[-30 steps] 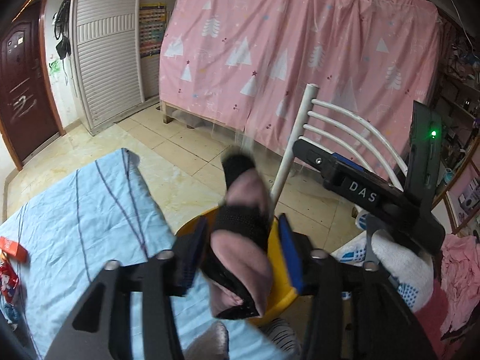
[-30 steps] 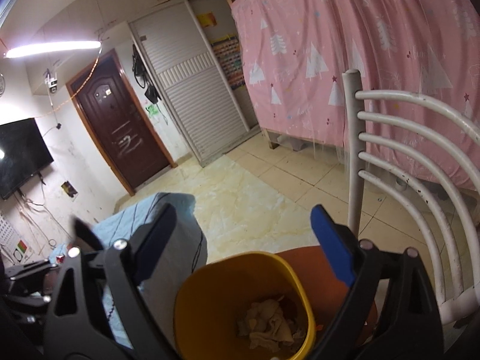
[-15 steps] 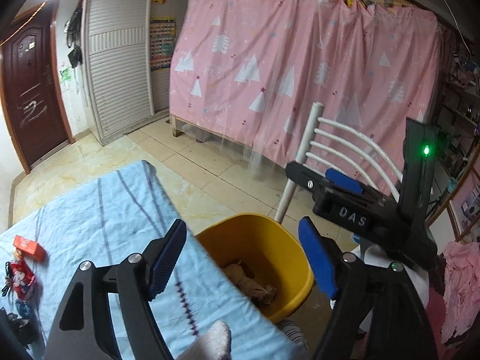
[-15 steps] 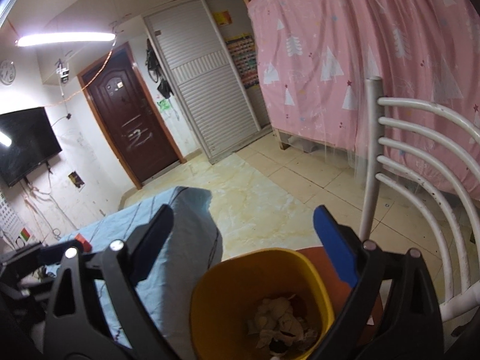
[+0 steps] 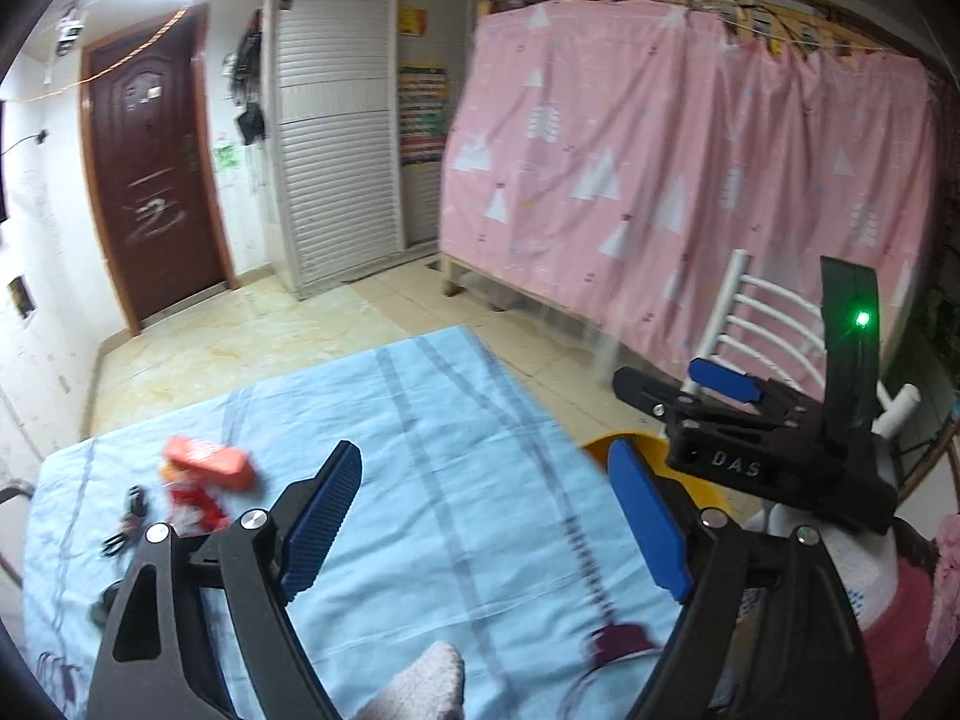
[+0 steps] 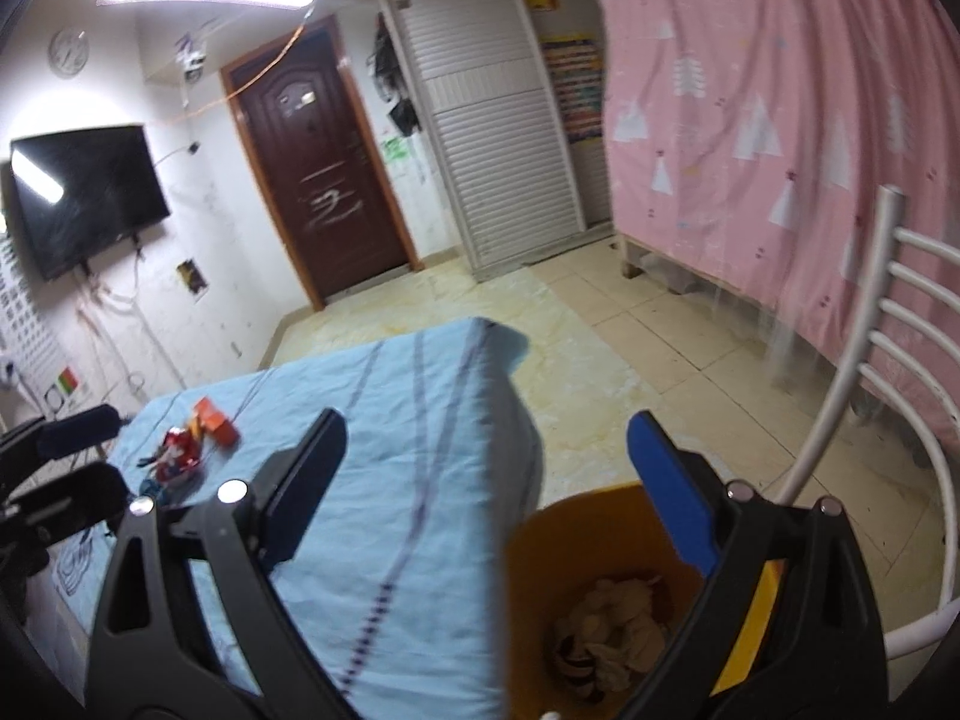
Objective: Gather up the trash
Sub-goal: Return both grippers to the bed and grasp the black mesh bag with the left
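Two grippers hang over a bench under a blue striped cloth [image 5: 420, 480]; the left gripper [image 5: 480, 516] has empty jaws still opening, the right gripper [image 6: 498, 480] empty jaws wide. Red wrappers [image 5: 204, 474] lie at the cloth's far left. The yellow bin [image 6: 540, 570] beside the bench holds crumpled paper [image 6: 612, 618]. Beyond: tiled floor [image 6: 600, 324], pink curtain [image 5: 690, 180], brown door [image 6: 324, 150].

Bin [image 6: 606, 546] right of table [image 6: 390, 468] — chair [image 6: 870, 360] beyond; wrappers [image 6: 186, 444] on table's far-left.
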A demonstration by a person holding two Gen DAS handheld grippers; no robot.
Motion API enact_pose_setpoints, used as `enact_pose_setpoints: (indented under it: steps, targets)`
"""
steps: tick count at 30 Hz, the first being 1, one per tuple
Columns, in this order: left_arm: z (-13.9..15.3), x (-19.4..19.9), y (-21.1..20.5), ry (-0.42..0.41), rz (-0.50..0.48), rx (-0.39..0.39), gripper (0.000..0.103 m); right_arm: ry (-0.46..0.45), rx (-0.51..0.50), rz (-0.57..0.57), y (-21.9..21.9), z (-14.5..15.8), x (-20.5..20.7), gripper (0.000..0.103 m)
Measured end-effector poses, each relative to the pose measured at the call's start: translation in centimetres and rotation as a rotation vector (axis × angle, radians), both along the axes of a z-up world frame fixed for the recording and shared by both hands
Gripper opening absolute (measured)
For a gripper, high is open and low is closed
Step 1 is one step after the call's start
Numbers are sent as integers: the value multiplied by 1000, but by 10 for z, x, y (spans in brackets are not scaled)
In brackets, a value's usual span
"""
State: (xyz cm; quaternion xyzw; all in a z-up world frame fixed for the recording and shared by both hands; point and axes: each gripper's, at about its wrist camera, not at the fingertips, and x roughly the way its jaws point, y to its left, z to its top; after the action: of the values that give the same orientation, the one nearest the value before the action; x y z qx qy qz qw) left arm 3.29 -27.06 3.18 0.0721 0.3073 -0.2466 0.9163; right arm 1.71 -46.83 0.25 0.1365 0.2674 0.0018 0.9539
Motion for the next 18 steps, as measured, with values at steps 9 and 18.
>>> enact_pose_setpoints:
  steps: [9, 18]
  targets:
    - [3, 4, 79, -28, 131, 21, 80, 25, -47, 122, 69, 6, 26, 91]
    - [-14, 16, 155, 13, 265, 20, 83, 49, -95, 208, 123, 9, 38, 95]
